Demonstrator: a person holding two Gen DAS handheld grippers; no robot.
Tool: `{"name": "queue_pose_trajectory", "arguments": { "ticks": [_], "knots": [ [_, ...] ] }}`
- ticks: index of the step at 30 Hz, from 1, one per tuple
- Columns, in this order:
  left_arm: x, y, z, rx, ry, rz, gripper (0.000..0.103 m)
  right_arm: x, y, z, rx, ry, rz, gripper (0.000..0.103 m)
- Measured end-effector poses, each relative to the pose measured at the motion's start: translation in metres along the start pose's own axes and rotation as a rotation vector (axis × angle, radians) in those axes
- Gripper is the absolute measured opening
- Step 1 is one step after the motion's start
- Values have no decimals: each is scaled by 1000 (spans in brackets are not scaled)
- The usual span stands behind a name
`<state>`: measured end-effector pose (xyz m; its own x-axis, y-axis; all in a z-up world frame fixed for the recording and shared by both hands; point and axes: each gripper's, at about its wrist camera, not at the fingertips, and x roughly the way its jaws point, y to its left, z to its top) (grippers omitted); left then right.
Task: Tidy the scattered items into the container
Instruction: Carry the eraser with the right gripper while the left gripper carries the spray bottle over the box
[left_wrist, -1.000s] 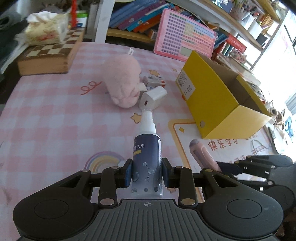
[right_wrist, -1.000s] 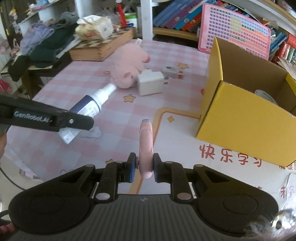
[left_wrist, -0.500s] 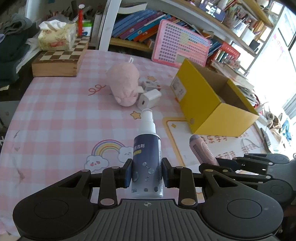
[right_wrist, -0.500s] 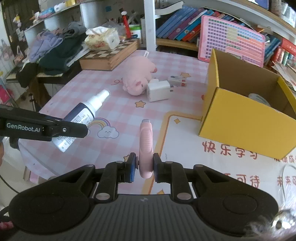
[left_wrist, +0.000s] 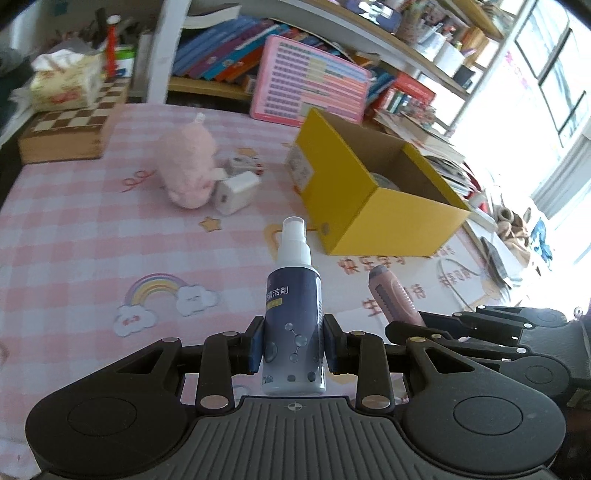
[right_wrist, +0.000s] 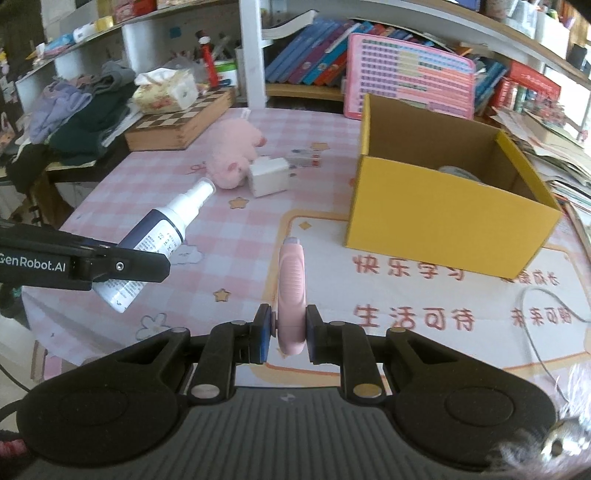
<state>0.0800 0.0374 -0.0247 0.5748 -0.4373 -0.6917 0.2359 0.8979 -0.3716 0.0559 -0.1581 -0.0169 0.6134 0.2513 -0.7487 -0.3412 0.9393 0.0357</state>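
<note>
Pink checked tablecloth (left_wrist: 74, 229) before crowded bookshelves (right_wrist: 314, 70), yellow box (right_wrist: 443, 218) on top.

Pink-and-white checked surface (left_wrist: 74, 229) with rainbow, cloud and star prints; on it a yellow cardboard box (right_wrist: 443, 218). Beside the box: pink plush toy (left_wrist: 188, 170), white charger (left_wrist: 236, 192). Navy spray bottle (left_wrist: 293, 325), white nozzle; pink utility knife (right_wrist: 291, 291).

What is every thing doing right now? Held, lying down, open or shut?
Spray bottle: held in left gripper.
Pink cutter: held in right gripper.
Yellow box: open, upright.
Plush pig: lying on table.
White charger: on table beside pig.
</note>
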Motion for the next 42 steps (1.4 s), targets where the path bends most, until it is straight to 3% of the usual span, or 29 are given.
{"name": "queue_pose_trajectory", "arguments": {
  "ticks": [25, 34, 42],
  "knots": [
    [55, -78, 19, 131, 58, -108, 31, -22, -82, -16, 127, 3, -125, 18],
    [69, -112, 28, 197, 45, -123, 31, -31, -115, -22, 162, -8, -162, 18],
    [77, -131, 45, 202, 6, -119, 31, -35, -136, -9, 111, -62, -162, 18]
  ]
}}
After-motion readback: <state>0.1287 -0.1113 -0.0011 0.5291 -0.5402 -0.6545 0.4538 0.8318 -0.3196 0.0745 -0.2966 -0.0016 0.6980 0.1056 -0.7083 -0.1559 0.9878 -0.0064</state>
